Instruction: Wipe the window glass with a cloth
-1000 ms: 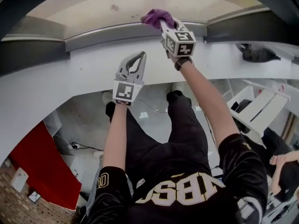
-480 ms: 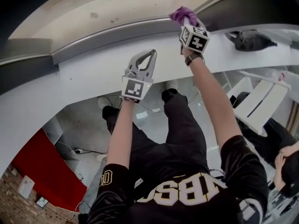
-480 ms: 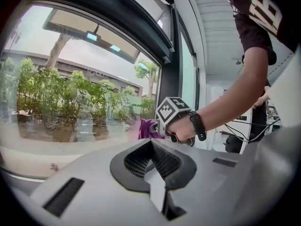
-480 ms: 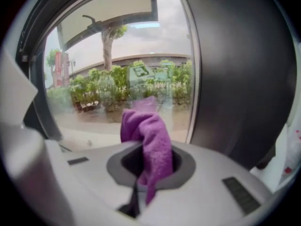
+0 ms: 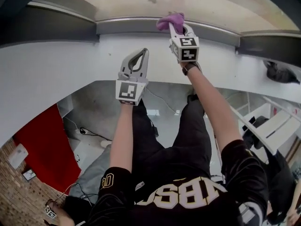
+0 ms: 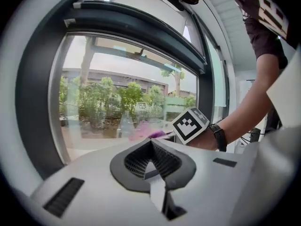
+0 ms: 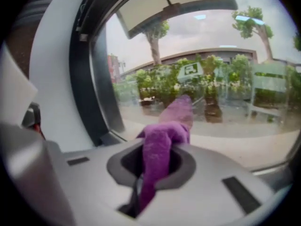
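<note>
The purple cloth, soft and light by its look, is pinched mid-fold in the right gripper, its bunched tip low against the window glass. The left gripper is pressed together, empty.

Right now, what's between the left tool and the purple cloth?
Only bare white sill, per the head view, separates the left tool from the purple cloth gripped by the right tool.

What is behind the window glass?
Behind the window glass: green bushes, trees and a long building under a pale sky. The purple cloth, pinched in the right gripper, hides a small patch.
</note>
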